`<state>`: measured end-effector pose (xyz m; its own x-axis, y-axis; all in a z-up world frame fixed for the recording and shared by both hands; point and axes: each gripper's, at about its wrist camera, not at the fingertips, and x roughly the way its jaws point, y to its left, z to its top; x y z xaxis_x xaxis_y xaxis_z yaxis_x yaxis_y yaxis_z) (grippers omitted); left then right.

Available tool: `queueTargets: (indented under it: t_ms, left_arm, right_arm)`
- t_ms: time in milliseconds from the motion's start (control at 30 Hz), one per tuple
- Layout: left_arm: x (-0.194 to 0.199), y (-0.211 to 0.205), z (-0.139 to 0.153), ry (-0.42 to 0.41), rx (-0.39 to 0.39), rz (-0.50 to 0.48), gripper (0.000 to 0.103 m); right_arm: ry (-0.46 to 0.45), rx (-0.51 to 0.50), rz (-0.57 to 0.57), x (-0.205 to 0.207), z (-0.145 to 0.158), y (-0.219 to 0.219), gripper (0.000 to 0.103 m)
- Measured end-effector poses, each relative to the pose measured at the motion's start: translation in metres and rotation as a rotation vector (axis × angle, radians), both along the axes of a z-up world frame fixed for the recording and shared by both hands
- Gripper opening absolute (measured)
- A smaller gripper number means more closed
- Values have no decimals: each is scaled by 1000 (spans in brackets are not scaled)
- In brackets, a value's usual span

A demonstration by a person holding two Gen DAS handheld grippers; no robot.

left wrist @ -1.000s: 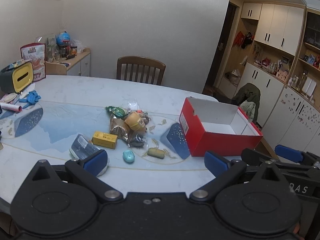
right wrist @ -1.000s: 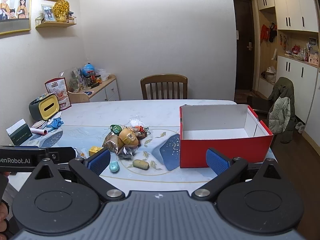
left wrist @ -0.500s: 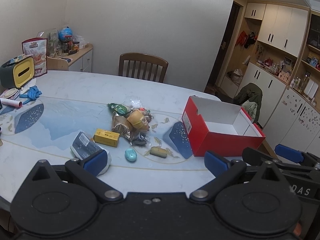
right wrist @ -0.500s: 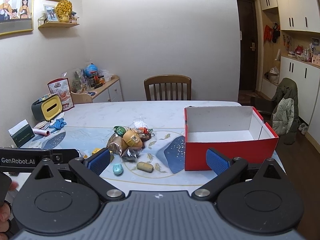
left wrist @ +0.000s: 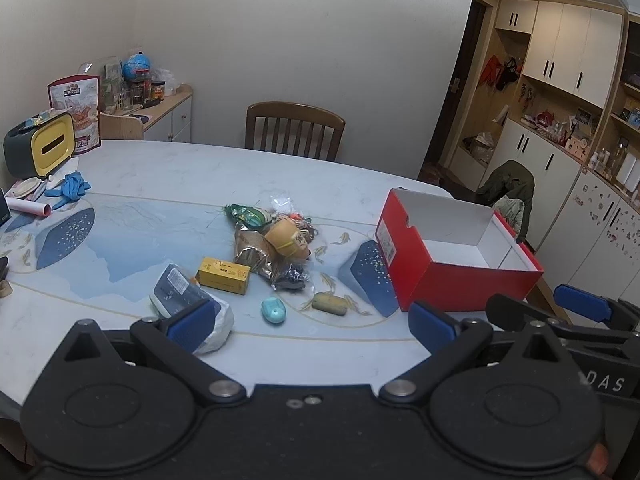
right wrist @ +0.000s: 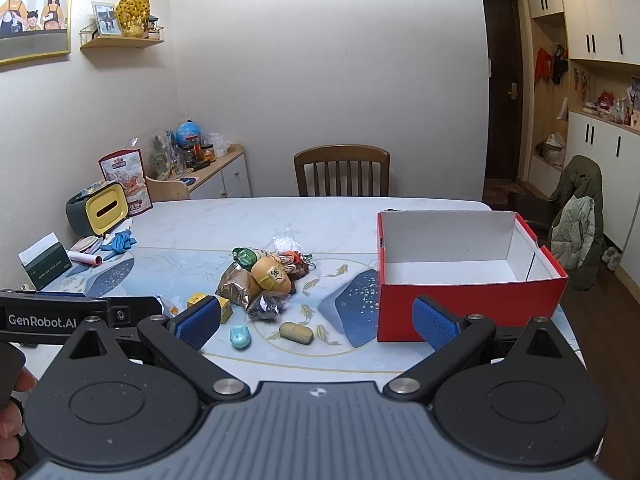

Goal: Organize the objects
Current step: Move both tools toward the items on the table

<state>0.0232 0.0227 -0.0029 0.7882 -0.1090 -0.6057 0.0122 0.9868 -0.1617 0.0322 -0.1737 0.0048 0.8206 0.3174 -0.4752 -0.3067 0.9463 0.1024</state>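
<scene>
An open red box (left wrist: 448,276) (right wrist: 468,304) with a white, empty inside stands on the right of the table. Left of it lies a pile of snack packets (left wrist: 272,248) (right wrist: 260,280), a yellow box (left wrist: 224,275), a wrapped blue-grey pack (left wrist: 180,292), a teal oval thing (left wrist: 273,310) (right wrist: 240,337) and an olive oval thing (left wrist: 329,303) (right wrist: 296,332). My left gripper (left wrist: 312,322) is open and empty above the table's near edge. My right gripper (right wrist: 316,322) is open and empty, also short of the objects.
A wooden chair (right wrist: 342,172) stands behind the table. A yellow tissue box (left wrist: 38,146), blue cloth (left wrist: 68,188) and a paper roll (left wrist: 26,208) sit at the far left. A sideboard (right wrist: 208,176) and cabinets (left wrist: 560,120) line the walls.
Both grippers have moved slightly forward and to the left relative to the table; the objects and box appear a little nearer. Nothing was grasped.
</scene>
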Motion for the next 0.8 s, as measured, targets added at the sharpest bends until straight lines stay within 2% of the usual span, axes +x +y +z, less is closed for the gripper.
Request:
queueTargets:
  t_ms: [367, 500, 800]
  left_arm:
    - [19, 15, -7, 15, 0, 9, 103]
    - [35, 33, -15, 24, 8, 54, 103]
    - [93, 83, -59, 147, 5, 103, 102]
  right_arm:
    - [11, -21, 44, 18, -6, 21, 103]
    - [16, -37, 86, 31, -9, 34, 103]
    - [47, -116, 181, 75, -35, 69, 103]
